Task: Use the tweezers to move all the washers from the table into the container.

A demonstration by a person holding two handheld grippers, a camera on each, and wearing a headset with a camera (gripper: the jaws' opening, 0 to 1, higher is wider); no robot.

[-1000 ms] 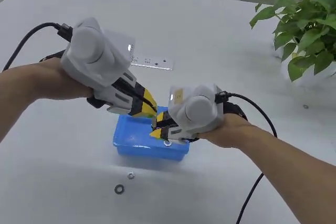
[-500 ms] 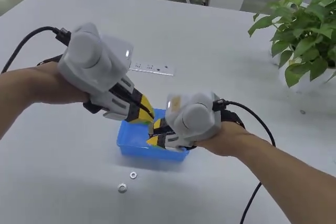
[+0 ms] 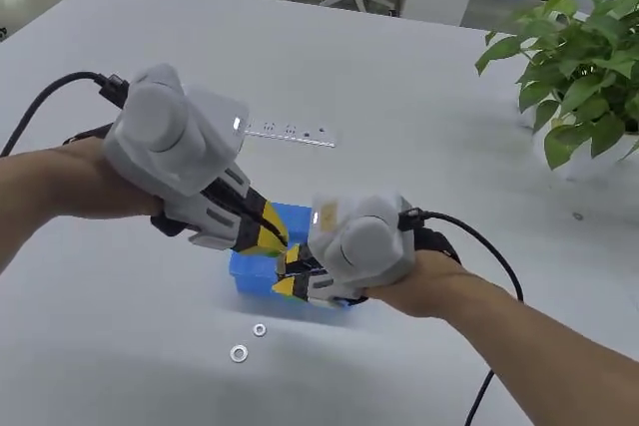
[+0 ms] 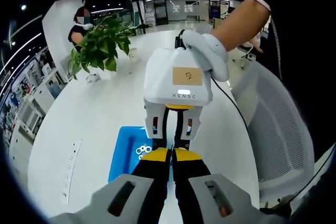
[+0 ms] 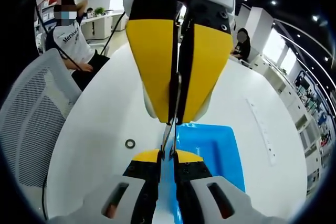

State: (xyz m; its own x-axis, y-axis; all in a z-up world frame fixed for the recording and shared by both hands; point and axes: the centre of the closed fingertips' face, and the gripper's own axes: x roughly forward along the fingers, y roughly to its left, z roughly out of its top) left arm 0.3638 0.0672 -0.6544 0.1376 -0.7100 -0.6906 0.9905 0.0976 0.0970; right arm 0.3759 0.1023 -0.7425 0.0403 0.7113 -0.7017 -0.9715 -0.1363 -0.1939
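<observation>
Two washers lie loose on the table just in front of the blue container, apart from each other and from its wall. The left gripper view shows a few more lying inside it. The tweezers are held over the container's near edge, above and apart from those two washers. Their thin steel runs from between the clenched jaws of the left gripper down into the jaws of the right gripper, which are also drawn together on the lower end. Both grippers therefore appear to be pinching the one tool, nose to nose. The risk, as I judge it, lies there. If one pair lets go before the other has a square hold, the tweezers may twist or drop into the container. A tool gripped askew could also skate off a flat washer, or flick it away across the smooth table.
</observation>
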